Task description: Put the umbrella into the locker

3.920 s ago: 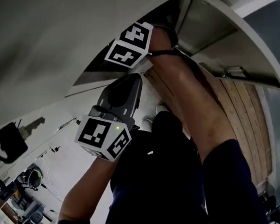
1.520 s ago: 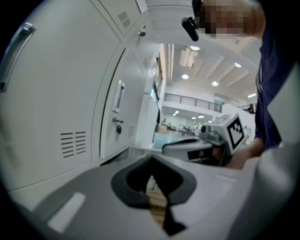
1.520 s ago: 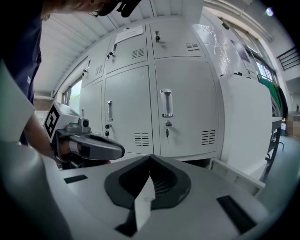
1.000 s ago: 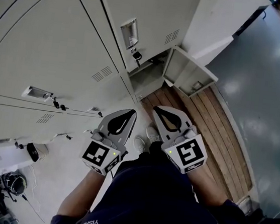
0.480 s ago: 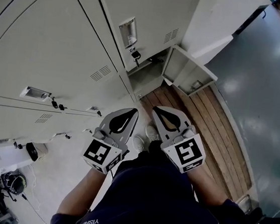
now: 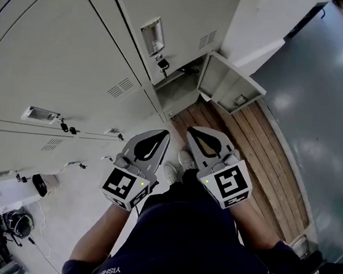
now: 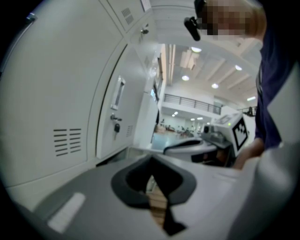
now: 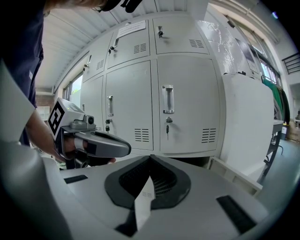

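In the head view my left gripper (image 6: 162, 134) and right gripper (image 6: 192, 131) are held side by side close to my body. Both point toward the grey lockers, shut, with nothing between the jaws. The bottom locker (image 6: 178, 92) stands open, its door (image 6: 230, 85) swung out to the right. A small dark shape (image 6: 190, 72) shows at the locker's mouth; I cannot tell whether it is the umbrella. The left gripper view shows its own shut tips (image 7: 151, 157) and the right gripper (image 7: 206, 144) beside them. The right gripper view shows its shut tips (image 8: 151, 156), the left gripper (image 8: 96, 143) and the open locker (image 8: 197, 161).
Closed locker doors with keys in their locks (image 6: 67, 128) fill the left. A strip of wooden planks (image 6: 261, 163) runs in front of the lockers, with a shiny grey floor (image 6: 332, 91) beyond it. My shoes (image 6: 171, 173) are below the grippers. Clutter (image 6: 5, 224) lies at the lower left.
Nearly four seconds ago my right arm reached into the open locker; now both grippers are drawn back near my body. Over the last second they have barely moved.
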`<state>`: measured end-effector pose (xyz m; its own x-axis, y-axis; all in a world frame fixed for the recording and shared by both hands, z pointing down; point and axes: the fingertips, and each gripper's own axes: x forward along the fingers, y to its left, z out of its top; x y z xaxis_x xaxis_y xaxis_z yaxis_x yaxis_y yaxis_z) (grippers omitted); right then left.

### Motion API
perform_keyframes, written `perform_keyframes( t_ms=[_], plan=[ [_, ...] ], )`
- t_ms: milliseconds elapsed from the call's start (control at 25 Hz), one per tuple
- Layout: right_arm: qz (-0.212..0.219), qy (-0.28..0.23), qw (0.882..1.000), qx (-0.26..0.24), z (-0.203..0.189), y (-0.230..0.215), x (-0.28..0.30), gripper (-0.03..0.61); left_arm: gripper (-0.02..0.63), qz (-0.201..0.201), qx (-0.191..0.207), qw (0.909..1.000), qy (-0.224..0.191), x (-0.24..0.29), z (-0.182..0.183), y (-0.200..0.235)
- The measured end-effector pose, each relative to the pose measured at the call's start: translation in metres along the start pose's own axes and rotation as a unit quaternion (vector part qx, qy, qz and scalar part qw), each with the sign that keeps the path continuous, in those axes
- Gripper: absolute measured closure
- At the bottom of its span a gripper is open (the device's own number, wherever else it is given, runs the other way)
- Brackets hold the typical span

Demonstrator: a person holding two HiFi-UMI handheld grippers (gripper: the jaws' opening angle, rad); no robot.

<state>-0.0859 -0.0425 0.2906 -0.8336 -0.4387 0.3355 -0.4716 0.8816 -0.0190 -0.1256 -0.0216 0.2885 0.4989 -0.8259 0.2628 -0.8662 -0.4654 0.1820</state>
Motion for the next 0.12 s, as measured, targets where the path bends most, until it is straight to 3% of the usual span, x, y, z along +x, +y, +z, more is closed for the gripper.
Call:
perform_keyframes(
  t_ms=[120],
  plan=[
    [0.0, 0.003, 1.0, 0.002, -0.002, -0.0005, 0.0015, 0.571, 0.612, 0.002, -0.003, 1.0, -0.004, 0.001, 0.0027, 0.0011]
  ],
)
